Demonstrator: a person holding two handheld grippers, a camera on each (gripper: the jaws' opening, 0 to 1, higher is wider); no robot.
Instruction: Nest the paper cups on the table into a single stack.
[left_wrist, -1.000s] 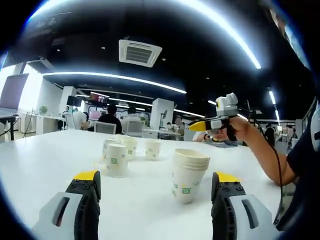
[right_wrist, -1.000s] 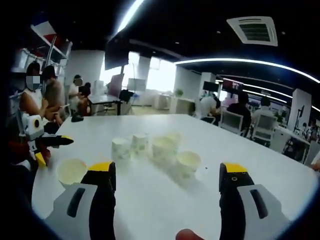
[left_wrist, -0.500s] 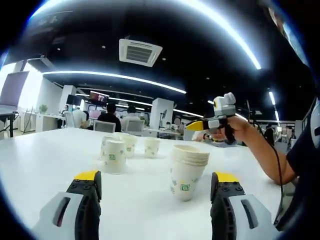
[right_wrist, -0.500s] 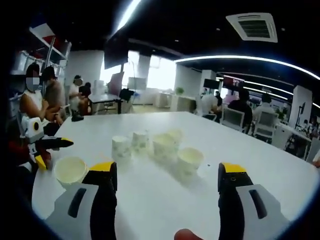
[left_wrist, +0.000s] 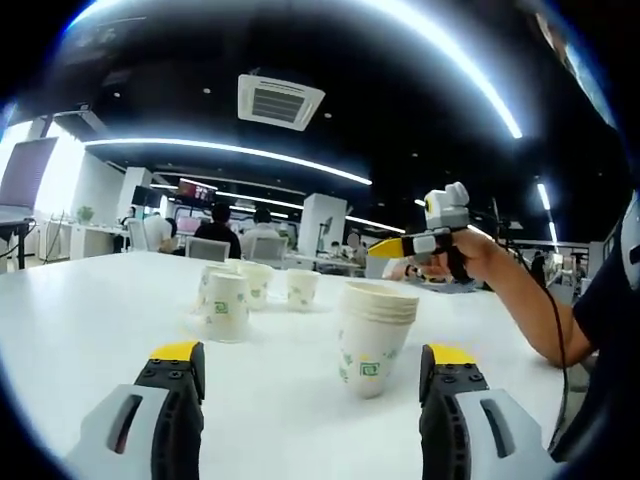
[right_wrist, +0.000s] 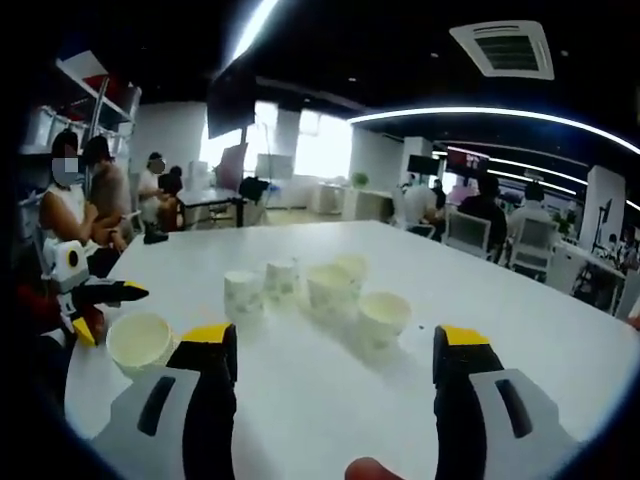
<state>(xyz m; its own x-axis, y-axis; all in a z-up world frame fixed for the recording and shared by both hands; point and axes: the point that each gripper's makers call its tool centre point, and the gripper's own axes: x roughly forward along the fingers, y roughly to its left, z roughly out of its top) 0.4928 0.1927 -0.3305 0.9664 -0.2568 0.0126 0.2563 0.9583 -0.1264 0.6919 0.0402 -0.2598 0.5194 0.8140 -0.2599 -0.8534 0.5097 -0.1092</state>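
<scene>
You are holding both hand-held grippers wide and empty: left hand-held gripper (left_wrist: 305, 372) facing the stack (left_wrist: 373, 330), right hand-held gripper (right_wrist: 328, 355) nearing a loose cup (right_wrist: 383, 316); grip it gently mid-wall.

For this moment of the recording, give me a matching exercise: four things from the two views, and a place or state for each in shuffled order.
Things:
1. stack of nested cups
2. left tongs
3. right tongs
4. air vent

Places or states:
A. in the ceiling
B. open, with the single cups on the table ahead
C. open, empty, low before the stack
D. upright on the white table

Pairs: 1-D, 2-C, 3-B, 4-A
</scene>
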